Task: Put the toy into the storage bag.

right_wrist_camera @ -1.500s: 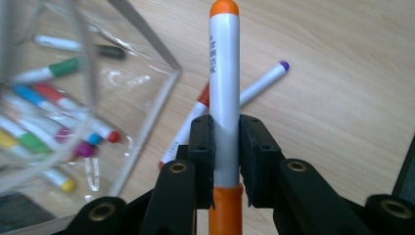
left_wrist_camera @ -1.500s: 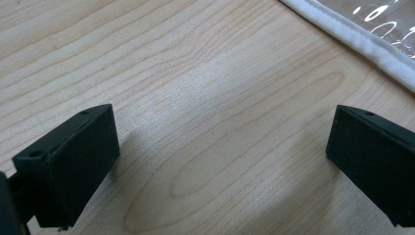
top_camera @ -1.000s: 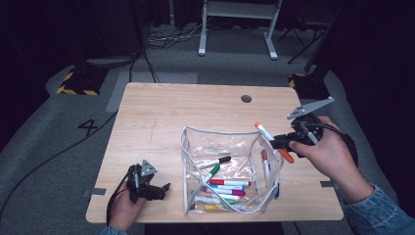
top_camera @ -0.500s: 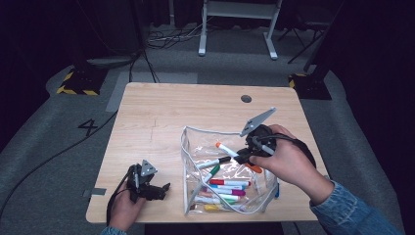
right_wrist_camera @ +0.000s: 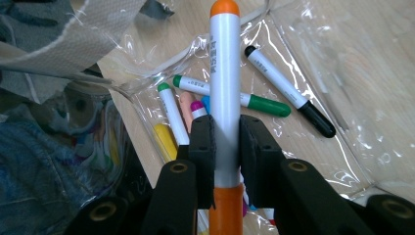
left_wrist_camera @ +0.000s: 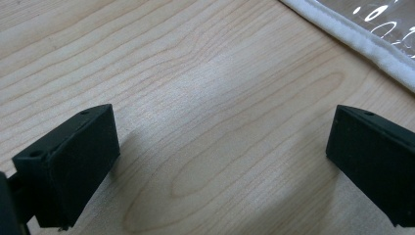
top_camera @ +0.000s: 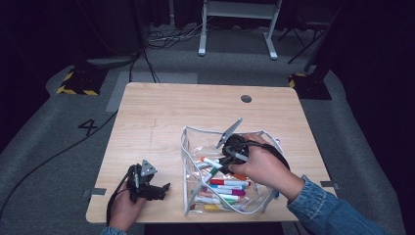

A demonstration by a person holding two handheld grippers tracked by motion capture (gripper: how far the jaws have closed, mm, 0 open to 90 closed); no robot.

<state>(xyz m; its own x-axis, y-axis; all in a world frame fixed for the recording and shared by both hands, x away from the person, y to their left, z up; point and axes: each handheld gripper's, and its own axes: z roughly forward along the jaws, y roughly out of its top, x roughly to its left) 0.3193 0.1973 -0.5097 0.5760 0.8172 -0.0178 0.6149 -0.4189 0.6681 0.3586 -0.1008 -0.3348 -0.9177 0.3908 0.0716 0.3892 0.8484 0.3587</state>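
Observation:
A clear plastic pouch (top_camera: 188, 147) with a white trim stands open on the wooden table (top_camera: 161, 117), and several coloured markers (top_camera: 227, 188) lie inside it. My right gripper (top_camera: 224, 164) is over the pouch's mouth, shut on a white marker with orange ends (top_camera: 210, 161). In the right gripper view, that orange marker (right_wrist_camera: 225, 88) stands upright between the pads of my right gripper (right_wrist_camera: 225, 142), above green-capped markers (right_wrist_camera: 266, 104) and a black-capped one (right_wrist_camera: 288, 93). My left gripper (top_camera: 164, 190) rests at the table's front left, open with bare wood between the jaws of my left gripper (left_wrist_camera: 220, 161).
The pouch's white trim (left_wrist_camera: 352, 41) crosses the top right corner of the left gripper view. A round cable hole (top_camera: 246, 98) sits near the table's far edge. A black cable (top_camera: 115, 200) trails from the left gripper over the front edge. A white stand (top_camera: 235, 19) is on the floor beyond.
My right gripper has carried the orange marker leftward and down, from beyond the pouch's right edge to over its open mouth. The left gripper has stayed where it was.

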